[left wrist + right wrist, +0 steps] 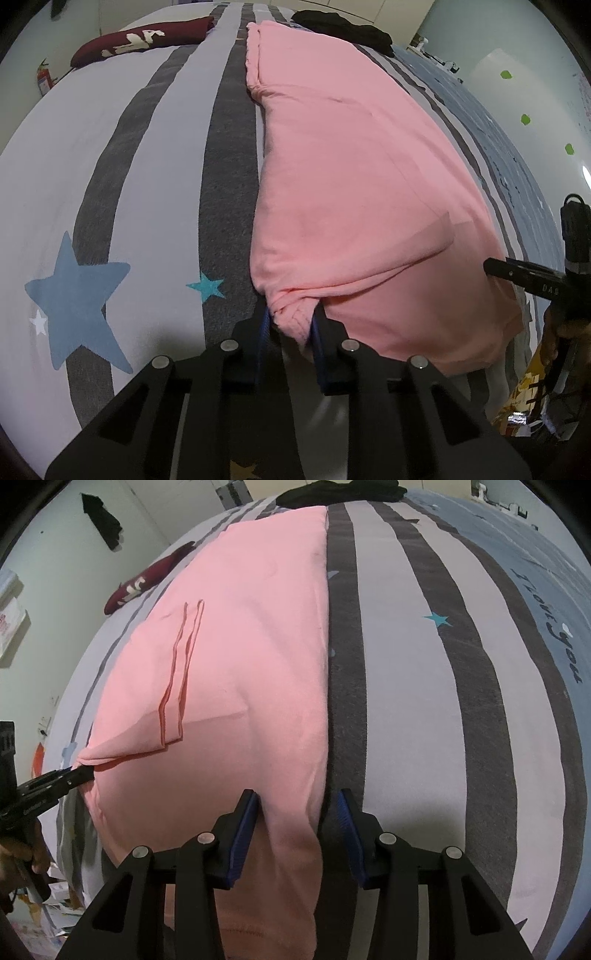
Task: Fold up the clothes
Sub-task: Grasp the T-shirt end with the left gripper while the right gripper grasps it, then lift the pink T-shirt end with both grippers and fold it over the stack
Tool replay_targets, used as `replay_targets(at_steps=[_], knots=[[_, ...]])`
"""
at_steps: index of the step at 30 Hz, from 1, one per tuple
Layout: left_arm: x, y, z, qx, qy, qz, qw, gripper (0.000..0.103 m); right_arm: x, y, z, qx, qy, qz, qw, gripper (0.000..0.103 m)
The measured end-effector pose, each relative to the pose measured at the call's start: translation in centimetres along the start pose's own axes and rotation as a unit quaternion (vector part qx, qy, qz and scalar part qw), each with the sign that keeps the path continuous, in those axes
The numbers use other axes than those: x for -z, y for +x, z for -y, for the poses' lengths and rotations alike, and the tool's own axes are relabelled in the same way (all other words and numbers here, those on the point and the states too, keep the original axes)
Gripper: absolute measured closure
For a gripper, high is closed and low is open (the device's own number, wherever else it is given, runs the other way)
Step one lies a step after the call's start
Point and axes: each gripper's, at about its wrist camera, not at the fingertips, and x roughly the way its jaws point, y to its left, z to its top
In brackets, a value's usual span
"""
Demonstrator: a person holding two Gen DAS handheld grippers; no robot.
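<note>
Left wrist view: the left gripper [291,325] has its jaws pinched on a bunched corner of the pink garment [351,184]. The garment lies lengthwise on the striped bedsheet [155,155], folded, with its left edge running along a dark stripe. A maroon garment [144,38] lies at the far left of the bed and a black garment [343,26] at the far end beyond the pink one. The right gripper [517,271] enters at the right edge, near the pink garment's other near corner; its jaw state cannot be told from here.

Right wrist view: the right gripper [299,830] has its jaws spread, with the near right corner of the pink garment [258,664] lying between them, not clamped. A folded sleeve [181,679] lies flat on top of the garment. The left gripper [79,775] grips the near left corner, pulling the fabric into a peak. The garment's right edge follows a dark stripe of the bedsheet [424,701].
</note>
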Motion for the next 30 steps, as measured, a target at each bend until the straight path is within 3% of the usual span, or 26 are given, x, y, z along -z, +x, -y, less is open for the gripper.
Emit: replay_targets(at_steps=[1,3,5,11,16,23,30], knots=[[0.0,-0.1,0.4,0.000,0.003,0.001,1.0000,0.091,0.0,0.0,-0.1,-0.001,-0.003,0.000,1.000,0.068],[0.0,-0.2,0.9,-0.002,0.008,0.004,1.0000,0.093,0.0,-0.1,-0.3,-0.010,-0.015,-0.008,1.000,0.089],[0.2,-0.5,0.9,-0.002,0.005,0.008,1.0000,0.094,-0.2,-0.1,-0.9,-0.010,-0.031,-0.013,0.999,0.098],[-0.4,-2.9,1.3,-0.001,-0.005,0.025,0.9997,0.096,-0.5,-2.0,-1.0,-0.023,-0.005,-0.007,1.000,0.099],[-2.8,-6.0,1.3,0.008,-0.030,0.046,0.9985,0.097,-1.9,-5.6,-2.2,-0.042,0.006,0.012,0.999,0.099],[-11.6,-10.4,0.6,0.016,-0.048,0.109,0.9927,0.097,-9.0,-10.8,-2.9,-0.075,0.004,0.071,0.995,0.099],[-24.2,-7.5,0.9,-0.014,-0.017,0.145,0.9891,0.097,-20.2,-9.7,-0.7,-0.101,-0.003,0.111,0.989,0.099]])
